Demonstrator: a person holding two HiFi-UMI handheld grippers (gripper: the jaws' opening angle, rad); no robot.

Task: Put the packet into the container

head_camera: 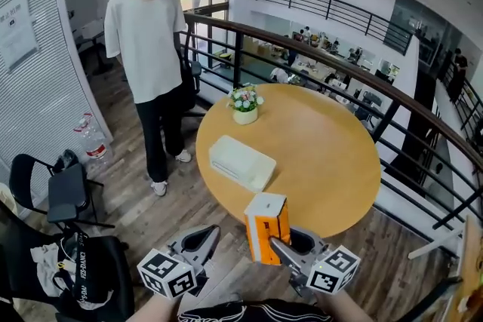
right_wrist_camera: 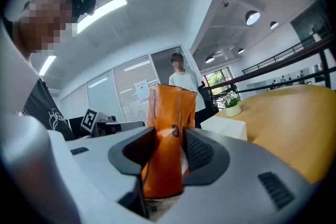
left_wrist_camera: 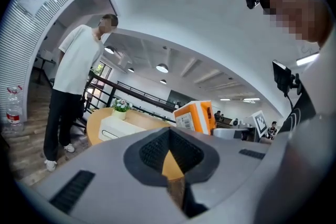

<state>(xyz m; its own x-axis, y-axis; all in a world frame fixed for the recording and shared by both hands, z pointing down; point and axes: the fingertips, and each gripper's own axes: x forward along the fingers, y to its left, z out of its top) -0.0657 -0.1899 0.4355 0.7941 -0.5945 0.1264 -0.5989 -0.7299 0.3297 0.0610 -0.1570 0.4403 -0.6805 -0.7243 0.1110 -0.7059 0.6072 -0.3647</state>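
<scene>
An orange packet [head_camera: 266,226] stands upright between the jaws of my right gripper [head_camera: 278,243], just short of the near edge of the round wooden table [head_camera: 332,154]. In the right gripper view the pads press on both sides of the packet [right_wrist_camera: 168,113], so the right gripper [right_wrist_camera: 170,134] is shut on it. A white lidded container [head_camera: 241,162] lies on the table's near left part, beyond the packet. My left gripper [head_camera: 205,236] hangs to the left of the packet, off the table. In its own view the left gripper [left_wrist_camera: 168,131] has its tips together and holds nothing.
A person in a white shirt [head_camera: 147,34] stands left of the table. A small flower pot [head_camera: 245,108] sits at the table's far left edge. A dark railing [head_camera: 362,79] curves behind the table. A black chair [head_camera: 64,192], bags and a water bottle [head_camera: 90,138] are at the left.
</scene>
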